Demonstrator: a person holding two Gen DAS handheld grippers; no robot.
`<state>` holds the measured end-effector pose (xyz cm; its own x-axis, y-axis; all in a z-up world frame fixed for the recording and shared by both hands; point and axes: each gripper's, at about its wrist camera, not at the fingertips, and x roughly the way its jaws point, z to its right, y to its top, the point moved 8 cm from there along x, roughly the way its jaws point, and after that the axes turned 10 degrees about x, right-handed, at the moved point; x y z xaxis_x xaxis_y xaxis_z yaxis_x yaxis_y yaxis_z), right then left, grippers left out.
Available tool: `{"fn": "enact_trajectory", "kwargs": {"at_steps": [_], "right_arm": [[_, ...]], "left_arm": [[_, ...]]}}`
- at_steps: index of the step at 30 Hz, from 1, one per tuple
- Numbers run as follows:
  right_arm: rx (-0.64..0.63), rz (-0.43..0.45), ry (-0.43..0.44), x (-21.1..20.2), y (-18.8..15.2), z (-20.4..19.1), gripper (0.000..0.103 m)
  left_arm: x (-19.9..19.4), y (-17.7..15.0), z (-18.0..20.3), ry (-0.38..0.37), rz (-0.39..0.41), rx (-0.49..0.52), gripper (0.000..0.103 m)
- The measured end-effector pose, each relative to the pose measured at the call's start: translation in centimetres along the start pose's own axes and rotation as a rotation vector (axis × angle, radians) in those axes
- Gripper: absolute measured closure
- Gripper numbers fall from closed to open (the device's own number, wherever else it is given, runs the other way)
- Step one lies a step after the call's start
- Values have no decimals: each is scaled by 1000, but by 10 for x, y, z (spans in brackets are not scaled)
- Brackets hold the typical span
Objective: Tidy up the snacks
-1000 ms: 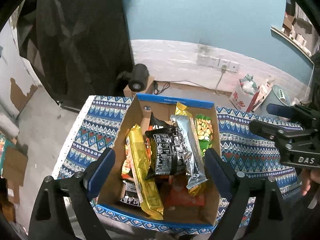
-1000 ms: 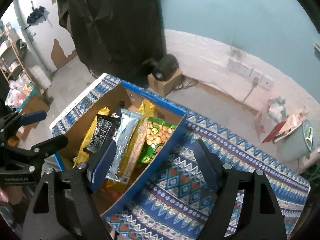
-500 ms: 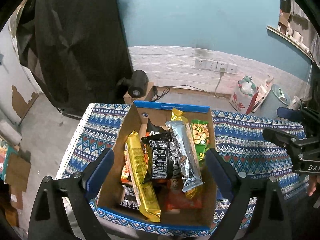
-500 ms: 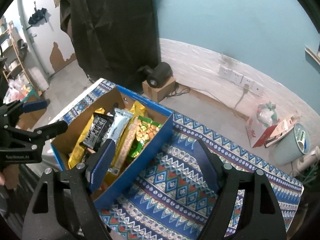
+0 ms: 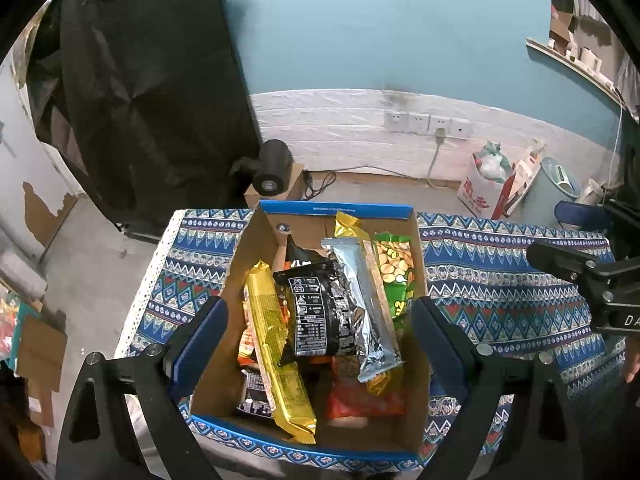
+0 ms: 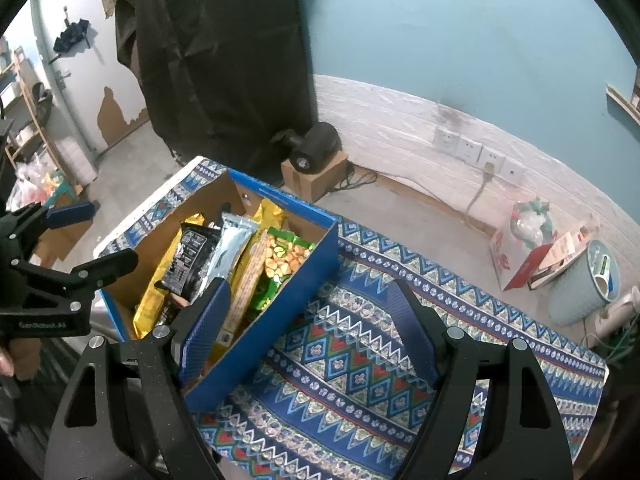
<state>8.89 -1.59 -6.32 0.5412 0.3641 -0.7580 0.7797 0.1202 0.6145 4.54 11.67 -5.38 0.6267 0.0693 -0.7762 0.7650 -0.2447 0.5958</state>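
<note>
A blue-rimmed cardboard box (image 5: 332, 210) (image 6: 304, 280) stands on a patterned tablecloth (image 5: 500, 280) (image 6: 360, 360). It holds several snack packets: a yellow one (image 5: 276, 344), a black one (image 5: 316, 312), a silver one (image 5: 364, 300) and a green one (image 5: 394, 268). My left gripper (image 5: 320, 336) is open and empty, held above the box. My right gripper (image 6: 308, 328) is open and empty, above the cloth at the box's right wall.
A black device on a small cardboard box (image 5: 276, 176) stands on the floor behind the table. A red-white bag (image 5: 488, 184) and a pale bin (image 5: 560, 188) are by the wall. A black curtain (image 5: 152, 80) hangs at the left.
Both grippers have drawn up and back from the box, so the box looks smaller and more wall shows. Nothing was grasped.
</note>
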Motion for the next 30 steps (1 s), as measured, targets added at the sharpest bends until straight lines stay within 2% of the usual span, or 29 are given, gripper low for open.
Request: {"fn": "enact_trajectory", "kwargs": {"at_steps": [30], "right_arm": [[-6,-23,-7,5,-6,2,24]], "left_arm": [[-1,-2,-2,11,-21,-23,9]]}}
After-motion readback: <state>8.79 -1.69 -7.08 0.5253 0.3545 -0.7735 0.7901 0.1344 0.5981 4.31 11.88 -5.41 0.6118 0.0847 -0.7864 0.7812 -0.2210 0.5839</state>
